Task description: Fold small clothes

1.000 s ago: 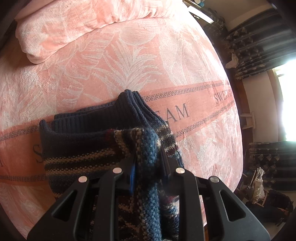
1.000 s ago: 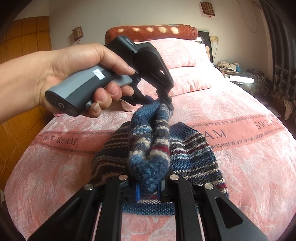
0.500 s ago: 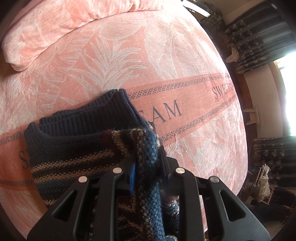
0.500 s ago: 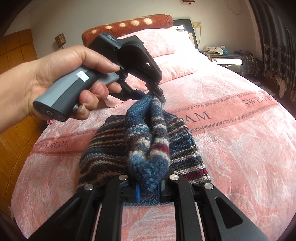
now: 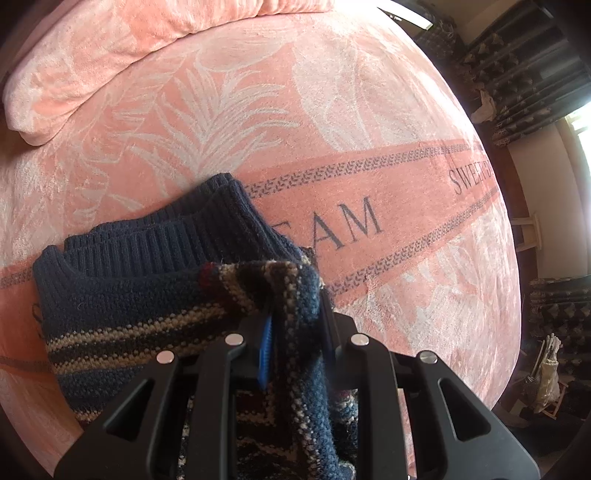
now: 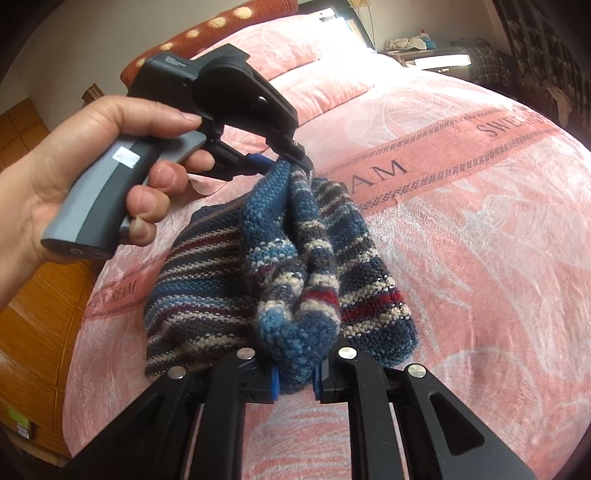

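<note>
So, the sweater point(image 6: 207, 280) is a small knitted one, striped in blue, cream and dark red, and it lies on the bed point(image 6: 480, 240) across the darker pink band that carries lettering. Part of it rests flat on the cover, while a thick fold is lifted up off the rest and stretched between the two tools. In the left wrist view its dark navy ribbed edge point(image 5: 166, 243) lies on the bed, pointing toward the pillow point(image 5: 92, 74).

The right tongs point(image 6: 294, 376) are clenched on the near end of that raised fold, the wool bulging out between the blue pads. The left tongs point(image 6: 286, 160) pinch the far end of the same fold, the knit hanging down from their tips. In their own camera the left tongs point(image 5: 295, 332) have the striped wool packed tight between the fingers, with a blue pad point(image 5: 265, 343) showing beside it.

A hand point(image 6: 74, 177) grips the grey handle of the left tool, thumb along the top and fingers curled under.

Beyond, pink pillows lie at the head of the bed with a red spotted bolster point(image 6: 221, 33) behind them. Dark curtains point(image 5: 524, 62) hang by a bright window, and a nightstand point(image 6: 436, 59) with clutter stands past the bed.
</note>
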`<state>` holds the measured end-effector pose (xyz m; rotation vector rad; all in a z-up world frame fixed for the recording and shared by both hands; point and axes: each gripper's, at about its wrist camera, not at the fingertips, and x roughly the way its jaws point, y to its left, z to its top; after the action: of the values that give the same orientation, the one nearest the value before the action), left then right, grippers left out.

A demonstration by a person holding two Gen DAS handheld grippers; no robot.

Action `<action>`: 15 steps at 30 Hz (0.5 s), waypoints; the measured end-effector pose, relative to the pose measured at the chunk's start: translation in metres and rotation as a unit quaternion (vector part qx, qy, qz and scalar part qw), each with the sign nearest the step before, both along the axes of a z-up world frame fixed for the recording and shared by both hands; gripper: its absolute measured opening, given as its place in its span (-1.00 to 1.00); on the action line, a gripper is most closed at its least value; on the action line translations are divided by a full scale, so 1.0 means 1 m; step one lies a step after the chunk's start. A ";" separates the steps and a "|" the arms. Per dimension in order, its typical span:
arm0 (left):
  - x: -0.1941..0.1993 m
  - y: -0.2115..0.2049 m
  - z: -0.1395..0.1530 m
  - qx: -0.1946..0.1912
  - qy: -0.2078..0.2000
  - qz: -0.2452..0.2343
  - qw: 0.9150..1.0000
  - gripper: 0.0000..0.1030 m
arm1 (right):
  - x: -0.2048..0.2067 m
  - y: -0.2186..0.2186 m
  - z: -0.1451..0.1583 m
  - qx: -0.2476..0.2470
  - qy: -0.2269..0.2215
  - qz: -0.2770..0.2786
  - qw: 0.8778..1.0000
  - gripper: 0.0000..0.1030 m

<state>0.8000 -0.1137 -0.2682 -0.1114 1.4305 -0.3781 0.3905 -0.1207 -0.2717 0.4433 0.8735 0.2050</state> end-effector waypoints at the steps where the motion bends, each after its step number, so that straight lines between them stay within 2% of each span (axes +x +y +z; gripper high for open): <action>1: 0.000 -0.001 -0.001 0.000 -0.002 0.004 1.000 -0.61 | 0.001 -0.004 -0.003 0.012 0.005 -0.002 1.000 -0.77; 3: 0.000 -0.003 -0.003 0.004 -0.007 0.005 1.000 -0.61 | 0.003 -0.012 -0.010 0.043 0.018 -0.002 0.999 -0.77; 10: -0.004 -0.012 -0.010 0.013 -0.032 0.002 0.999 -0.57 | 0.009 -0.030 -0.027 0.099 0.046 -0.003 0.994 -0.74; 13: -0.007 -0.012 -0.012 0.004 -0.045 0.002 0.999 -0.38 | 0.010 -0.033 -0.032 0.110 0.055 -0.003 0.992 -0.69; 15: -0.008 -0.008 -0.010 -0.008 -0.053 0.010 0.999 -0.28 | 0.011 -0.038 -0.037 0.124 0.063 -0.005 0.990 -0.58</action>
<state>0.7923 -0.1213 -0.2781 -0.1170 1.3213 -0.3749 0.4016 -0.1584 -0.3082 0.6977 0.9741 0.2801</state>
